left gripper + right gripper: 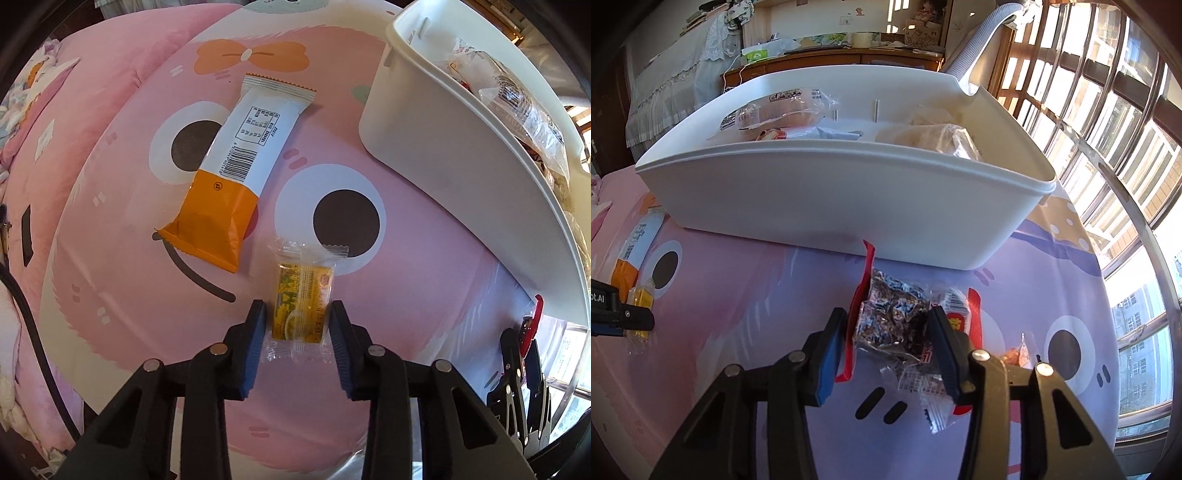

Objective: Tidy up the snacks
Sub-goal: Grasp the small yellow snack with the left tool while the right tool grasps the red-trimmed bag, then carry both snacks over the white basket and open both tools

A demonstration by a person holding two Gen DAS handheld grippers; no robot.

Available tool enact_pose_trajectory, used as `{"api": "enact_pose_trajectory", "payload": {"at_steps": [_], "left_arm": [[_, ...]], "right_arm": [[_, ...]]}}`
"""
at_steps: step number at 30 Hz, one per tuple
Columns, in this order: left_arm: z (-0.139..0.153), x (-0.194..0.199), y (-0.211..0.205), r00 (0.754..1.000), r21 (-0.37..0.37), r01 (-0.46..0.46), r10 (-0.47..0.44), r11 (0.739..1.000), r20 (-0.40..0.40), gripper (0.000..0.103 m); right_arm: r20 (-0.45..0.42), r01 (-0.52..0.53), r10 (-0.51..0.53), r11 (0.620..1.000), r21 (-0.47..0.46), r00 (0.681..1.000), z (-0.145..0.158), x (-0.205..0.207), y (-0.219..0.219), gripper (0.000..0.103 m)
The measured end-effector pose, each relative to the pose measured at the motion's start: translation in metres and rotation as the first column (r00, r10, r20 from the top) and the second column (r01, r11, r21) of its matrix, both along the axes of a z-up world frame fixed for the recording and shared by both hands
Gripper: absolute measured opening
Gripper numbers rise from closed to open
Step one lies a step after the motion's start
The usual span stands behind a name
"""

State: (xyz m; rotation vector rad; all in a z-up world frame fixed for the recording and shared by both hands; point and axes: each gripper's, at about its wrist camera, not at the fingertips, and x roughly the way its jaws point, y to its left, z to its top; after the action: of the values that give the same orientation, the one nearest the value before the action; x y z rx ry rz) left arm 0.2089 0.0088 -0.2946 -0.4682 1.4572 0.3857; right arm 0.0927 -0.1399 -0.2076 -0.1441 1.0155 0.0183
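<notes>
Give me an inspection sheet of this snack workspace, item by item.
Surface: pink and lilac cartoon-print cover, mostly flat.
Job's things: white bin already holding wrapped snacks; orange-and-white bar lying flat; yellow candy packet; red-edged clear snack pack.
Clutter: small orange wrapped item near the right gripper.
Grippers: left gripper open, straddling the yellow candy packet; right gripper open around the red-edged clear snack pack.
Cables: black cable at the left edge.
Surroundings: barred window, wooden cabinet, lace-covered furniture.
</notes>
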Motion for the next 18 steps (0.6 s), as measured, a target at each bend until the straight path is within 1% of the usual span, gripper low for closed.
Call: {"api": "enact_pose_trajectory", "payload": {"at_steps": [2,3,7,8,13,18], "left_arm": [[-0.002,-0.007,0.000,1.000,-0.003,-0.005,0.005,1.000,0.008,0.026],[-0.003,-0.010,-0.001,1.000,-0.013,-0.007,0.007,1.000,0.017,0.025],[-0.007,-0.009,-0.002,1.000,-0.028,0.003,-0.002,1.000,0.029,0.024],[-0.006,-0.009,0.003,1.000,-0.032,0.003,-0.002,0.999,0.030,0.024],[-0.004,-0.014,0.001,0.999,-0.039,-0.003,0.004,0.999,0.037,0.024],[0.008,-0.016,0.007,0.999,-0.039,-0.008,0.010,0.999,0.052,0.024]], "right_arm": [[-0.006,0.001,-0.001,1.000,0.003,1.000,0.000,0.000,-0.001,0.046],[-0.009,-0.002,0.002,1.000,0.003,1.000,0.001,0.001,-0.001,0.045],[-0.037,-0.001,0.002,1.000,0.019,0.999,0.003,0.003,-0.003,0.045],[-0.043,0.000,0.001,1.000,0.025,0.999,0.003,0.004,-0.005,0.044],[-0.068,-0.009,0.013,0.999,0.045,0.998,0.005,0.005,-0.007,0.044],[-0.087,-0.020,0.026,0.997,0.069,0.996,0.009,0.003,-0.010,0.043]]}}
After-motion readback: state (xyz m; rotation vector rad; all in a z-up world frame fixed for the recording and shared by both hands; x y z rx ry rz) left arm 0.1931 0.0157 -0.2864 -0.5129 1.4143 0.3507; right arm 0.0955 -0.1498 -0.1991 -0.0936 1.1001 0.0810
